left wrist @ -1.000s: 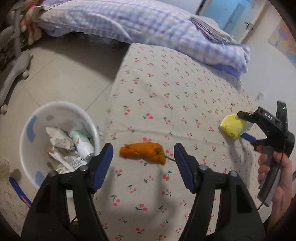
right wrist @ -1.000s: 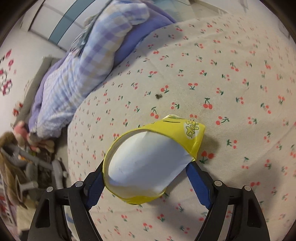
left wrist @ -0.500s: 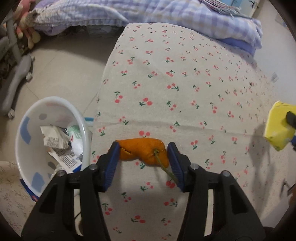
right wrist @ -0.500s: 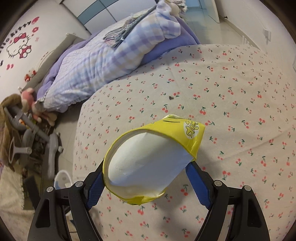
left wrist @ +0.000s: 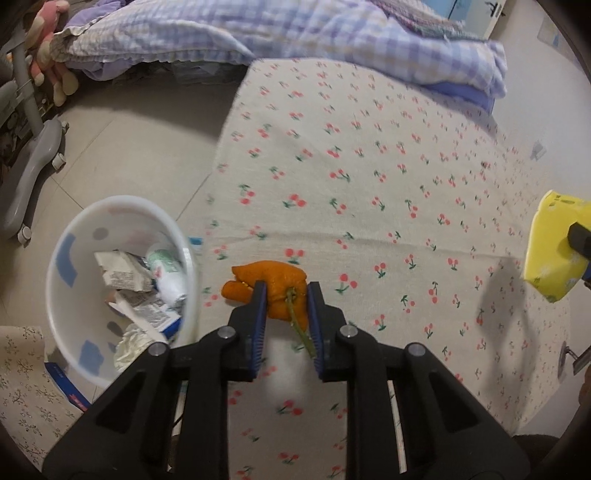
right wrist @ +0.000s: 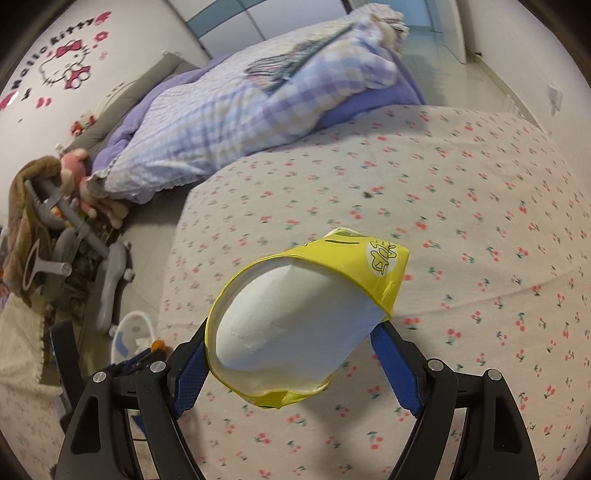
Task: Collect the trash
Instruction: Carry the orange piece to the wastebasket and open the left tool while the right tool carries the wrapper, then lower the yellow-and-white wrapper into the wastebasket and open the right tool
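Note:
My left gripper [left wrist: 284,291] is shut on an orange fruit peel [left wrist: 273,284] with a green stem, at the near edge of the cherry-print bed [left wrist: 369,177]. My right gripper [right wrist: 291,332] is shut on a yellow tissue pack [right wrist: 306,317] with white tissue showing, held above the bed; the pack also shows in the left wrist view [left wrist: 554,254] at the far right. A white trash bin [left wrist: 74,317] holding paper scraps and a crushed bottle stands on the floor left of the bed, close to the peel. It shows small in the right wrist view [right wrist: 129,332].
A purple checked quilt [left wrist: 295,29] lies piled at the bed's far end. A grey chair base [left wrist: 33,162] and a plush toy [left wrist: 48,55] are on the floor at the left. A patterned mat [left wrist: 22,387] lies beside the bin.
My left gripper moved in and closed on the orange peel. My right gripper lifted the tissue pack up and away from the bed surface.

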